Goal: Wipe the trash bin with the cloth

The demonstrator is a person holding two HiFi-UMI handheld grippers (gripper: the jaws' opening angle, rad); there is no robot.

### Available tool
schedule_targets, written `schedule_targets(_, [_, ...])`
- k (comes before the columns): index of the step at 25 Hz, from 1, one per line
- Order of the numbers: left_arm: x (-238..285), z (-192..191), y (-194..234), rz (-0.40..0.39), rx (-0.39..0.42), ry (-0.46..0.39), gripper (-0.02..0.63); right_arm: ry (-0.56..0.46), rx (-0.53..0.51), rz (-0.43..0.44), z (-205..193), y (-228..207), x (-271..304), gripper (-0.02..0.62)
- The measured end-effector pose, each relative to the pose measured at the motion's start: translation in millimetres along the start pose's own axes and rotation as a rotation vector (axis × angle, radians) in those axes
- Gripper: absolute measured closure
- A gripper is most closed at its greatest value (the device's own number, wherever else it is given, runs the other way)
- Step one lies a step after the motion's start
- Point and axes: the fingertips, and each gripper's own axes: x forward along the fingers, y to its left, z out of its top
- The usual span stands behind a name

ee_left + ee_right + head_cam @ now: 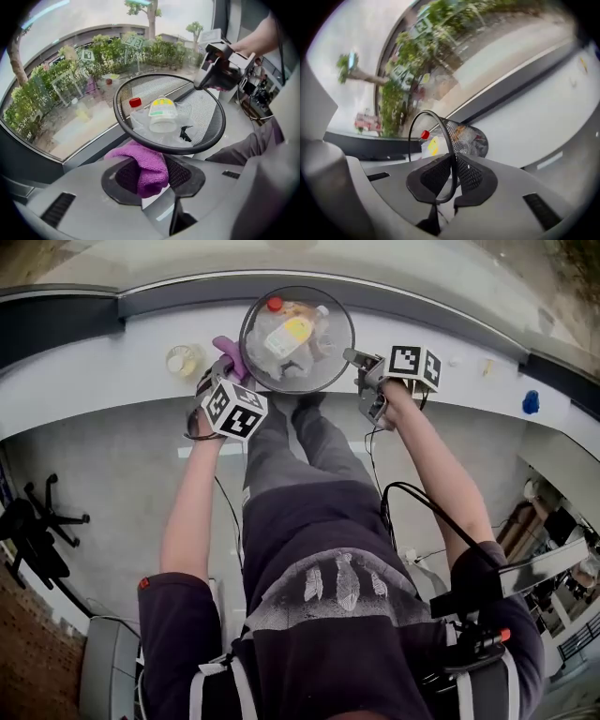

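Observation:
A round black mesh trash bin (298,391) stands on a white window ledge, holding a plastic bottle (162,115) with a yellow label, a red cap (135,102) and clear wrappers. My left gripper (225,362) is at the bin's left rim, shut on a purple cloth (230,351). In the left gripper view the cloth (145,168) bulges between the pads just under the rim (187,150). My right gripper (358,360) is at the right rim, and in its own view the thin rim wire (451,154) is clamped between its pads (471,176).
A small glass jar (183,360) sits on the ledge left of the bin. The ledge (112,371) runs along a curved window. A blue object (531,401) lies far right. A black office chair (37,521) stands on the floor at left. The person's legs are below the bin.

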Motion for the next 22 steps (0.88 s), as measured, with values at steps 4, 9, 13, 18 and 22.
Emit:
schedule_targets(4, [-2, -9, -32, -0.084, 0.048, -0.002, 0.480, -0.040, 0.288, 0.079, -31, -7, -3, 0.561])
schedule_targets(9, [5, 1, -115, -0.242, 0.136, -0.007, 0.480, -0.068, 0.468, 0.138, -70, -16, -7, 0.565])
schedule_targets(13, [5, 8, -163, -0.336, 0.172, -0.031, 0.480, -0.051, 0.493, 0.131, -97, -7, 2, 0.565])
schedule_targets(18, [5, 3, -130, -0.275, 0.053, -0.036, 0.480, -0.051, 0.037, -0.038, -72, 2, -12, 0.471])
schedule_targets(22, [0, 3, -90, -0.218, 0.060, -0.035, 0.480, -0.108, -0.218, -0.126, 0, -2, -25, 0.469])
